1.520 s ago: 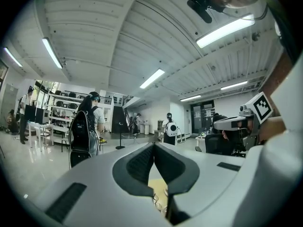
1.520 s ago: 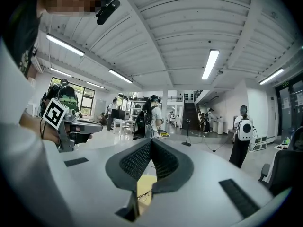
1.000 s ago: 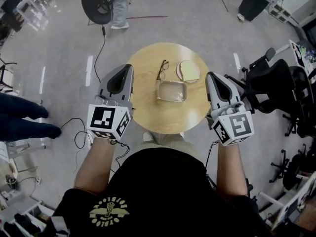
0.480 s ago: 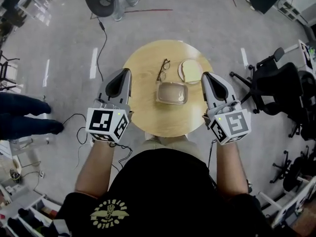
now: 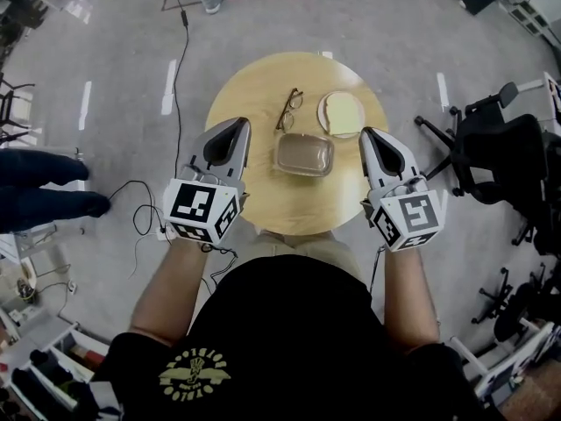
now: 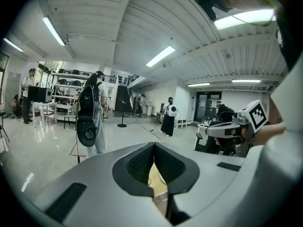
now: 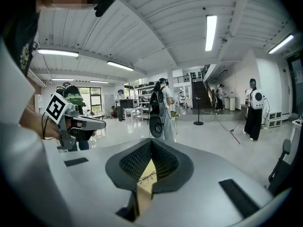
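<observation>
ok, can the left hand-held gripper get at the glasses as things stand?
Probably yes: only bare table lies between the left hand-held gripper and the glasses. Its jaws are shut, though.

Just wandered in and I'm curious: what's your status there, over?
Left gripper shut, empty, over left edge of table. Right gripper shut, empty, over right edge. Case between them, untouched; glasses and round dish beyond. Nothing blocking.
</observation>
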A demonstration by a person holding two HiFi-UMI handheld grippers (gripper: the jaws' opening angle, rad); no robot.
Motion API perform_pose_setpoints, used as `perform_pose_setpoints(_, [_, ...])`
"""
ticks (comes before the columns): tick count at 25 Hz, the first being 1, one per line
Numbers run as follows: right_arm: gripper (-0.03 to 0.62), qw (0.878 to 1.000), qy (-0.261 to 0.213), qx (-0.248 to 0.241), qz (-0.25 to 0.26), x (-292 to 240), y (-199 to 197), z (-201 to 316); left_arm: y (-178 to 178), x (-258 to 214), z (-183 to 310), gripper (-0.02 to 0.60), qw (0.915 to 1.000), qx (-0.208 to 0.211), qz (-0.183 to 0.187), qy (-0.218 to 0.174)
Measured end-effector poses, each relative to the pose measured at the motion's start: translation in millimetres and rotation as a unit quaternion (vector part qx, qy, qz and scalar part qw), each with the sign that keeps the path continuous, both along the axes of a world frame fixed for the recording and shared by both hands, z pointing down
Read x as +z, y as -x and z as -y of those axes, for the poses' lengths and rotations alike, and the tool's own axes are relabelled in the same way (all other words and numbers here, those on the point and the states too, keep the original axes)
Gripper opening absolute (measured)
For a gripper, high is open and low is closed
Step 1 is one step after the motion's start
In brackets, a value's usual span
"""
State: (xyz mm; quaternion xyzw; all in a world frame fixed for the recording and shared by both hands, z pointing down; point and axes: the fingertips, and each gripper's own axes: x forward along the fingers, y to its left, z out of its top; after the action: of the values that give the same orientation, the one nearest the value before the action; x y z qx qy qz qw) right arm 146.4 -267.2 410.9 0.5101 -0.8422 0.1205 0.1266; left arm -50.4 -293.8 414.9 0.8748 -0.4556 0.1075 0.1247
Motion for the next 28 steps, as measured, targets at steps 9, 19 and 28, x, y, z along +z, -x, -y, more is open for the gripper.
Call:
perform_pose_setpoints(9, [0.015,0.997,0.071,0.001,-0.002,72,-16,-1,2,67,2,0.017,0.9955,-0.022,-0.006,0.092])
perform_pose_setpoints(19, [0.015,0.99,0.144,-0.006,-0.013,145,-24,-2,-17,156,-18,0.018,0.9752,0.027,0.021,0.218])
perform_pose_setpoints(28, [0.016,0.982,0.188,-0.013,-0.012,187,-25,-8,-21,204,-24,0.018,0.9638,0.025,0.033,0.263])
